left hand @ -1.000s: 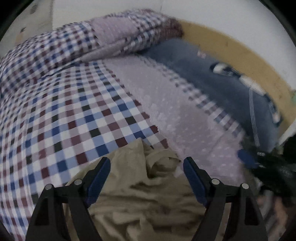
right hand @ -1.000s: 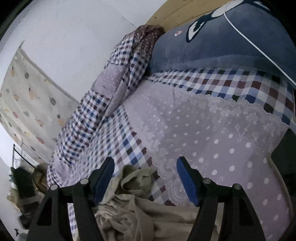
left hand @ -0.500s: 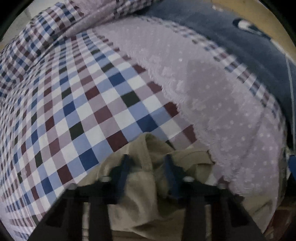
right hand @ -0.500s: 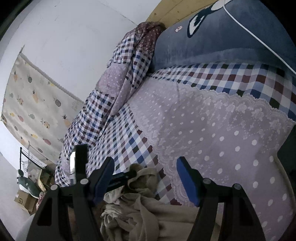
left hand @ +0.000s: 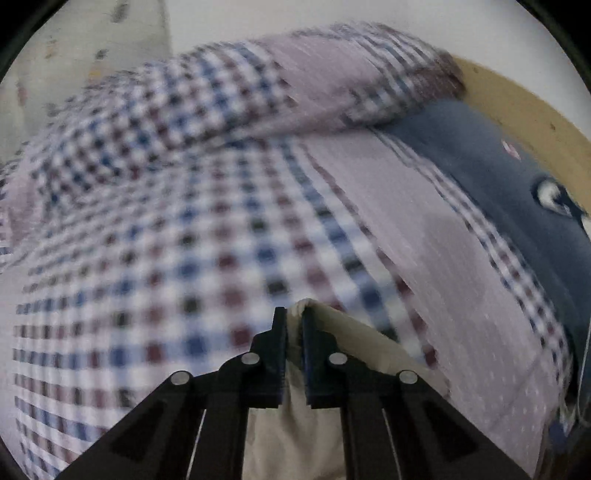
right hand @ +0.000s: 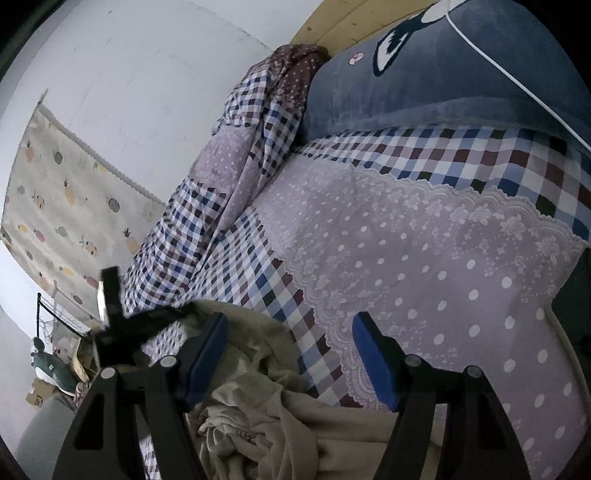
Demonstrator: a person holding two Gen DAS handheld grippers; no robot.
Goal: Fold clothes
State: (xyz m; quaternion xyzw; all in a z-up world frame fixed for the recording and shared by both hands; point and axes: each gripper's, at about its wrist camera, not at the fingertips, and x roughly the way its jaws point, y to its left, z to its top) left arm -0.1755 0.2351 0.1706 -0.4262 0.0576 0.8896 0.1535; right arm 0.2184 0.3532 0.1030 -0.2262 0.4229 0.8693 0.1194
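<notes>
left gripper (left hand: 294, 325) pinching beige garment (left hand: 354, 339), right gripper (right hand: 290, 343) open

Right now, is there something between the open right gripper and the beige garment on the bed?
Nothing visible. The right gripper hangs open directly over the crumpled beige garment, and the left gripper already pinches its edge.

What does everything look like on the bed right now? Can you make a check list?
Surface: checked bedspread with a lilac dotted, lace-edged panel.
Job's things: crumpled beige garment at the near edge.
Clutter: blue pillow; rolled checked quilt.
Grippers: left gripper shut on a fold of the garment; right gripper open above it.
Cables: nothing seen.
Surroundings: white wall, fruit-print curtain, wooden headboard.
</notes>
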